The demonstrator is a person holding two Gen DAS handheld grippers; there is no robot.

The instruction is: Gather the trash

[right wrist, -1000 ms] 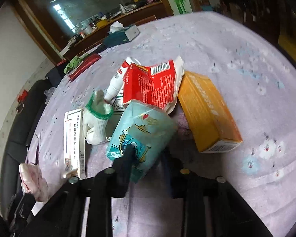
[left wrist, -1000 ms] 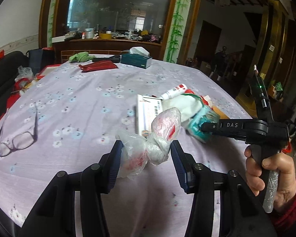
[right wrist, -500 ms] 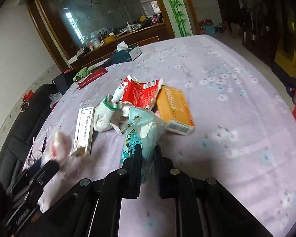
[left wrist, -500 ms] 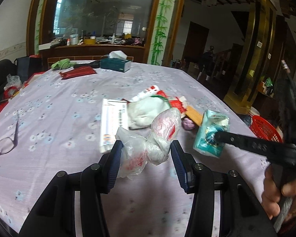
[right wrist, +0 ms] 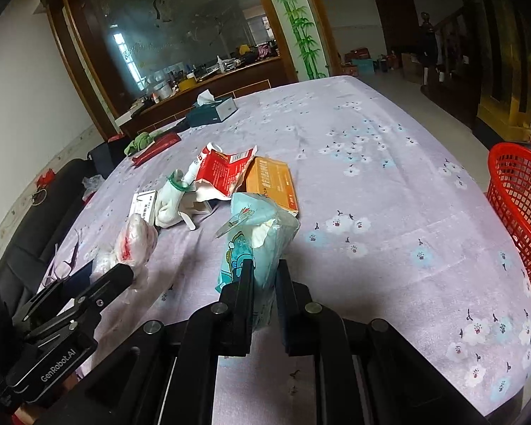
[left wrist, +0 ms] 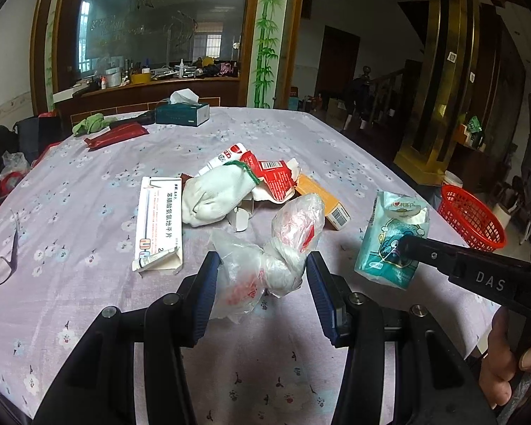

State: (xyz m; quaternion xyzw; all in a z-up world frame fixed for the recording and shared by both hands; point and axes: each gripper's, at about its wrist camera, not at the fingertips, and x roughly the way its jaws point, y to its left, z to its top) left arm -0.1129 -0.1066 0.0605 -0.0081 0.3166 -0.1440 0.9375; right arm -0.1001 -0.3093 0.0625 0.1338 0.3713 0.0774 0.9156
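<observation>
Left gripper clamped on a knotted clear bag with red print, held above the table. Right gripper pinched narrow on a teal tissue pack, also lifted off the cloth. Remaining litter sits mid-table in one pile: white glove, red wrapper, orange box, white box. Red basket past the right table edge, probably on the floor.
</observation>
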